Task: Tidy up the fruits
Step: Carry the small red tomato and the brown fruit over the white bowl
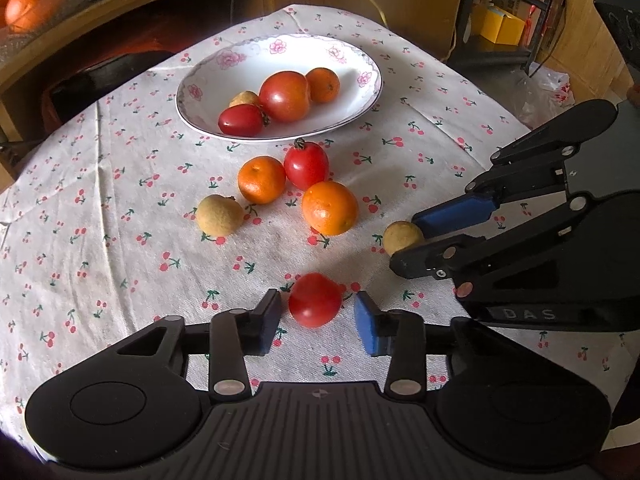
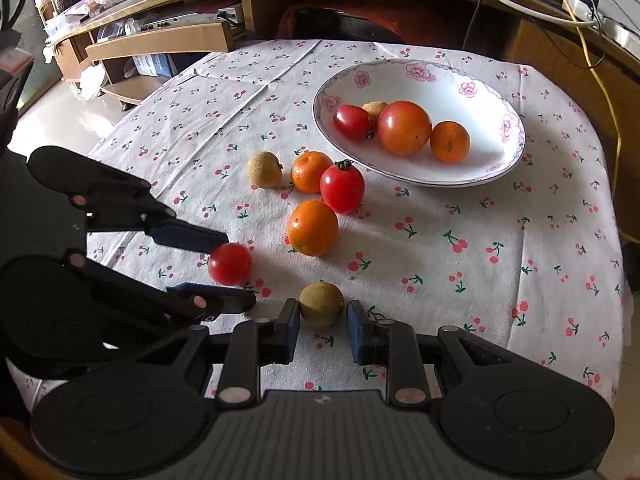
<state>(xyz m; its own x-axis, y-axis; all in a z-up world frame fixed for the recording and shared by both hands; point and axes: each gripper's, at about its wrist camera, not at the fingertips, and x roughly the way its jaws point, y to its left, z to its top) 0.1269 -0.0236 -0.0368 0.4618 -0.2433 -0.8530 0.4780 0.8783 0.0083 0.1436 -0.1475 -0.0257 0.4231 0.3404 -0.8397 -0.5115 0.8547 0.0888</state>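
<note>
On the cherry-print surface [image 1: 100, 208], near its front edge, both grippers straddle fruit that has not yet reached the white floral plate [image 1: 208, 76]. The left gripper [image 1: 317, 322] has its jaws wide on either side of a small red tomato [image 1: 315, 300], with a gap showing at each pad, so nothing is clamped yet. The right gripper [image 2: 323, 326] likewise stands with jaws wide around a tan longan [image 2: 321, 304], close beside both pads but apparently not squeezed. Four more pieces sit loose just in front of the plate, which already holds four. The risk from here lies in roundness: if either pair of jaws closes off-centre, the fruit could squirt forward and roll into the loose cluster [image 1: 298, 190] or off the surface. A hard squeeze could split the tomato's skin. The two grippers also work very near each other, so lifting together could knock one against the other.
</note>
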